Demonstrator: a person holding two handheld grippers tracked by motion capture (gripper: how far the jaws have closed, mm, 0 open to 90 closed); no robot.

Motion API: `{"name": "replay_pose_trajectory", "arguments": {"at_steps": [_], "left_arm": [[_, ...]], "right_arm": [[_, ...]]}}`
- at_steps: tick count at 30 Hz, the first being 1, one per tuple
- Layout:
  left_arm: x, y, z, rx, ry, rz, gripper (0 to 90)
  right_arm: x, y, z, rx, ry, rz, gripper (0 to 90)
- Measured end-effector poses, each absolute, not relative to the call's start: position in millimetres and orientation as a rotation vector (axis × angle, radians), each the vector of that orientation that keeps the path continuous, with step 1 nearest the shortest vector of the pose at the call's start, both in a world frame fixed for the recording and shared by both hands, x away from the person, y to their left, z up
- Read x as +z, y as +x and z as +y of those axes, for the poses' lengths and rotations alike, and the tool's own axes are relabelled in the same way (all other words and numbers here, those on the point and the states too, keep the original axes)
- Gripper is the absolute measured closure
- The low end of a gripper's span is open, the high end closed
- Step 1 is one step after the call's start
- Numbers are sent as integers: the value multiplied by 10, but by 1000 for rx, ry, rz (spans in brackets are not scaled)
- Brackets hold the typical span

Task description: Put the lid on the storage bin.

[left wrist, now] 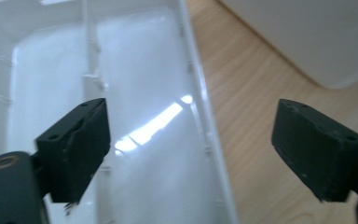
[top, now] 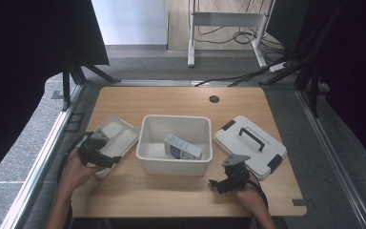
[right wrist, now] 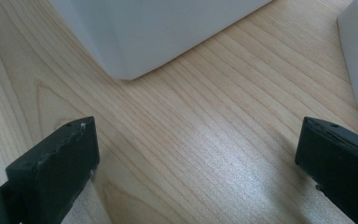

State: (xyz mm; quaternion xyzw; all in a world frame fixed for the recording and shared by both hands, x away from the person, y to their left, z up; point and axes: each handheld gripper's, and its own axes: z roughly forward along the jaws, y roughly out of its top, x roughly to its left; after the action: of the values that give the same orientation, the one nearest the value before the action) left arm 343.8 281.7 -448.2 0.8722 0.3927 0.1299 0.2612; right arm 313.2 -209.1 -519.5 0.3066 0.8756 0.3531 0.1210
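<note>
**Over the tray's long rim, jaws wide apart**

From the high view: on the pale wooden table (top: 138,191), a shallow white plastic tray with an inner divider (top: 119,135) lying at the left, just beside a deep white plastic bin (top: 174,164) holding a small white-and-blue carton (top: 183,147). Left gripper (top: 106,159) hovering over the tray's near corner, jaws spread, pinching nothing. Farther right, a flat white lid with a black handle (top: 249,144), and in front of it the right gripper (top: 215,182) low above bare wood.

From the left gripper view: glossy, thin-walled tray (left wrist: 135,93) with a raised ridge down its middle, bright reflections on the floor. One jaw over the inside, the other over the wood outside, long rim between them and untouched. Probably light and fairly stiff, yet slick (shiny plastic seldom forgives a shallow bite); best taken on that rim wall, pads well down on both faces.

From the right gripper view: jaws spread wide over wood grain, nothing between them, bin corner (right wrist: 130,51) ahead.
</note>
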Motion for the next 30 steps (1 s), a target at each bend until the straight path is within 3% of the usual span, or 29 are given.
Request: {"name": "replay_pose_trajectory", "arguments": {"at_steps": [9, 19, 30], "left_arm": [[-4480, 3749, 2979, 351, 2444, 1125, 276], [-4619, 4061, 3027, 269, 2543, 1217, 576], [-4786, 4247, 2953, 150, 2657, 1298, 811]], "right_arm": [[-5195, 3132, -2090, 1031, 896, 2556, 0], [-5195, 3132, -2091, 1031, 896, 2557, 0], [-5195, 3132, -2091, 1032, 896, 2557, 0]]}}
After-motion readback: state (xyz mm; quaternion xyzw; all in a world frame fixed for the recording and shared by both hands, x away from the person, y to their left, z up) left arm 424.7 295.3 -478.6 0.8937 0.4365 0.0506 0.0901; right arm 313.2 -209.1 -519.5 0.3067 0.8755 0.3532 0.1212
